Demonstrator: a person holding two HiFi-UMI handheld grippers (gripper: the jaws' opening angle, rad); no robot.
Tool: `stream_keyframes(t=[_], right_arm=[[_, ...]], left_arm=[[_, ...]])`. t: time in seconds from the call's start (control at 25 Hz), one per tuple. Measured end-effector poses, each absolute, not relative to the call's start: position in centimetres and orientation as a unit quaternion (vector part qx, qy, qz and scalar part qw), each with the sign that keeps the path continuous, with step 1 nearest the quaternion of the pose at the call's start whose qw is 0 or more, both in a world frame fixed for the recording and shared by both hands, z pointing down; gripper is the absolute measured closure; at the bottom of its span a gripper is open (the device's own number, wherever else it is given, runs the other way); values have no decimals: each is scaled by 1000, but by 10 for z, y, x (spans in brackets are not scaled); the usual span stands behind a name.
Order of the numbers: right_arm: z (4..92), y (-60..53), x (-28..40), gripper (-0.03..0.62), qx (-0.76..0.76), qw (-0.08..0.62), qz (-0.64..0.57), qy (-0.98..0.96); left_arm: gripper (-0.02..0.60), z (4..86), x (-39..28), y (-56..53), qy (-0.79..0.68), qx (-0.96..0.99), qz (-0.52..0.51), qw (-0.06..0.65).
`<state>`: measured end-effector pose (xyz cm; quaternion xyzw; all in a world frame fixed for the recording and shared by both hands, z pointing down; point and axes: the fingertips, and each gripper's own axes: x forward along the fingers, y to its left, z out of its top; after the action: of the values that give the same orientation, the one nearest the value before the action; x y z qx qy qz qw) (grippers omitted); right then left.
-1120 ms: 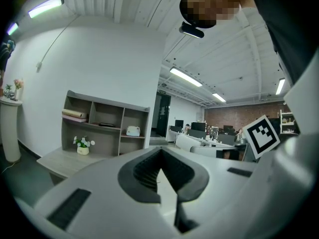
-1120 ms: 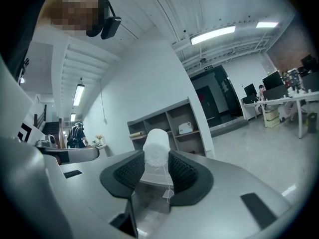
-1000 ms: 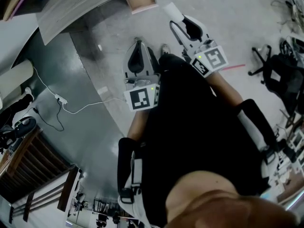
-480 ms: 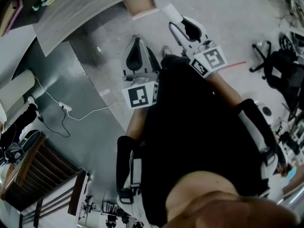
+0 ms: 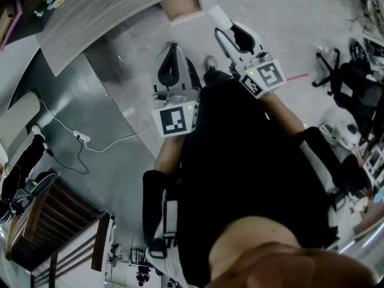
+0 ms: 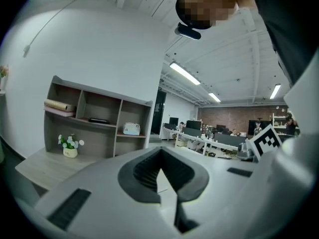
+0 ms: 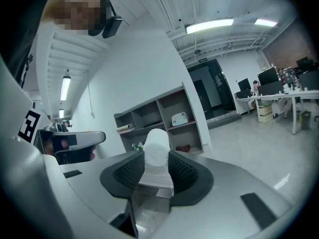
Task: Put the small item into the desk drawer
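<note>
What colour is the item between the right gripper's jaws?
White; the item shows best in the right gripper view.

Head cam down; others share shelf [image 6: 99,133].

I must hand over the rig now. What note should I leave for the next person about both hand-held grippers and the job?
Left hand-held gripper: shut, empty.
Right hand-held gripper: shut on the small white item.
Desk drawer: appears pulled out at the edge of the desk, ahead, not yet reached.
Done: item is in the grip.
To do: reach the drawer, put the item inside, release.
</note>
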<state>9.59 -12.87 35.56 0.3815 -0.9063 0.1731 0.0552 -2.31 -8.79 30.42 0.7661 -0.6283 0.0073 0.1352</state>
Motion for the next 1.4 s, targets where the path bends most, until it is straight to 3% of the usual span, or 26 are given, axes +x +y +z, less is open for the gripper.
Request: stream_keyframes(t=[0.84, 1.4], right_arm=[[482, -162, 28, 448, 384, 146, 221, -884], [613, -187, 23, 448, 392, 258, 257, -845]], left_arm=[[588, 355, -84, -135, -616, 768, 12, 174], [588, 381, -106, -152, -612, 767, 20, 192]])
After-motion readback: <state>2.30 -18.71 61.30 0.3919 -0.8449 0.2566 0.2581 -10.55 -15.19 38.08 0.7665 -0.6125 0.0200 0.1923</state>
